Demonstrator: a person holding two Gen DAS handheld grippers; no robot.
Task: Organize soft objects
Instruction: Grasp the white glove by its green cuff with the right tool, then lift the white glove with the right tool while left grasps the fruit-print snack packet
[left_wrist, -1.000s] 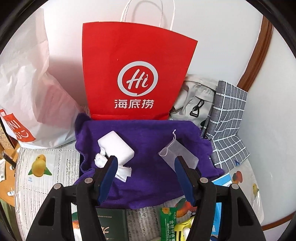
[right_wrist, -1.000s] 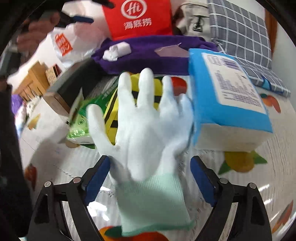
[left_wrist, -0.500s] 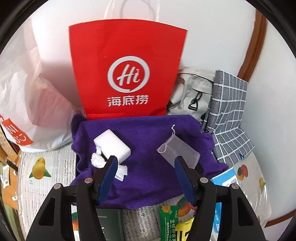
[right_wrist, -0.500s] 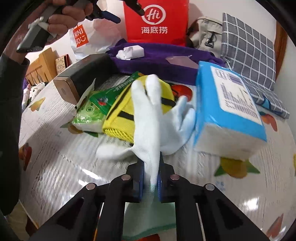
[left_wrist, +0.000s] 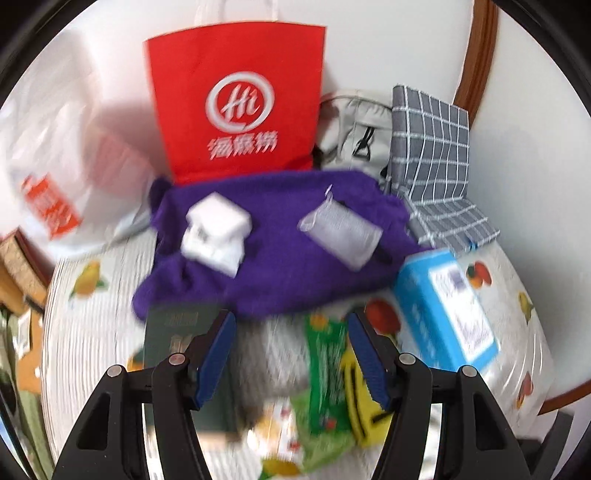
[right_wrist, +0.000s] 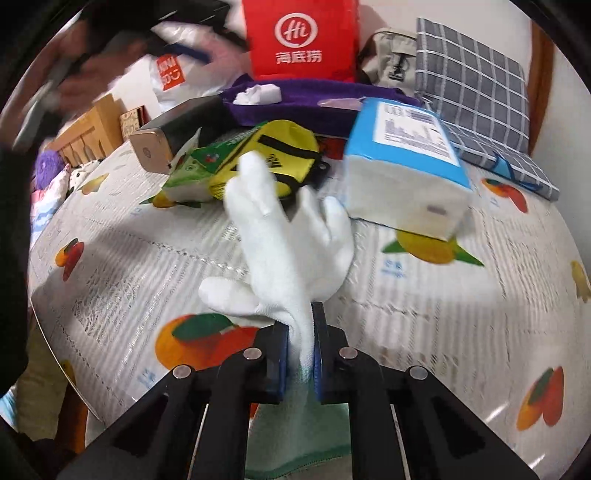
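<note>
1. Backing off the purple towel (left_wrist: 280, 273), our left gripper (left_wrist: 290, 350) is hanging spread and empty above the green packet (left_wrist: 327, 373).
2. We are pinching the white glove (right_wrist: 291, 254) in the right gripper (right_wrist: 300, 354), whose jaws have just closed on its wrist, fingers trailing over the tablecloth (right_wrist: 147, 258).
3. Grasped, we judge it ready to carry to the towel.

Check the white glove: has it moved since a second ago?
Yes. The white glove, pinched in the right gripper, has pulled back off the yellow pouch toward the camera; it lay flat over it before.

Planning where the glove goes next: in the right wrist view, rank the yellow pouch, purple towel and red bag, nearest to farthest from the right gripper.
1. Yellow pouch, just beyond the glove held in the right gripper.
2. Purple towel, behind the pouch.
3. Red bag, at the back.
</note>
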